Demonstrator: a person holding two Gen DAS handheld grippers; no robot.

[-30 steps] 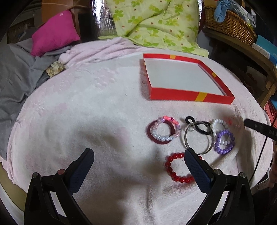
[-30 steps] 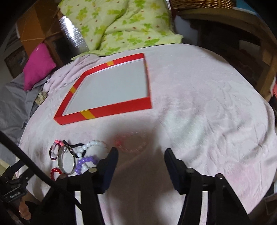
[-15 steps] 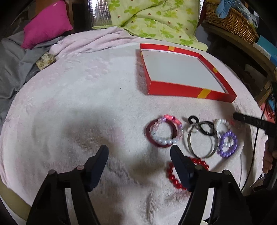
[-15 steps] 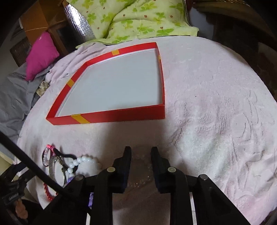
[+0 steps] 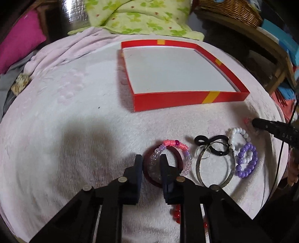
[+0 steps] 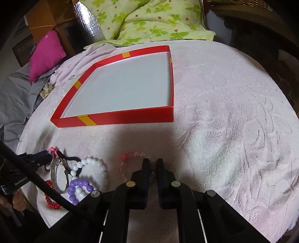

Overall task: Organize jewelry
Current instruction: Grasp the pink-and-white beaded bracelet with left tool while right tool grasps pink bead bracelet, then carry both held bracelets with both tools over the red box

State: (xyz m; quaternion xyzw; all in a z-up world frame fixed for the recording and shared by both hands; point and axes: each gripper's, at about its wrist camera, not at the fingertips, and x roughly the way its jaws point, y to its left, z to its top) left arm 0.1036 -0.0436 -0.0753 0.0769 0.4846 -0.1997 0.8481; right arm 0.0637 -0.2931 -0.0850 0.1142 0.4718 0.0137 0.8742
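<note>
A shallow red box (image 5: pixel 186 98) with a white floor lies on the pink towel, also in the right wrist view (image 6: pixel 130 116). Several bracelets lie in front of it. My left gripper (image 5: pixel 151 158) is nearly shut around the rim of a dark red bangle (image 5: pixel 179 155) and the pink and clear bead bracelet (image 5: pixel 186 158) lying on it. My right gripper (image 6: pixel 152 162) is shut on a clear bead bracelet with a pink knot (image 6: pixel 129 156). A silver bangle (image 5: pixel 214 168), black hair tie (image 5: pixel 211 144), white (image 5: pixel 237 134), purple (image 5: pixel 246 160) and red (image 5: pixel 176 213) bracelets lie beside.
The round table is covered by a pink towel (image 6: pixel 233 121). A green flowered quilt (image 6: pixel 149 20) and a magenta cushion (image 6: pixel 46 54) lie behind it. A wicker basket (image 5: pixel 229 9) stands on a wooden shelf at the right.
Both grippers came down and forward and closed from wide open. The left one closed on the dark red bangle and pink bracelet, the right one on the clear bead bracelet.
</note>
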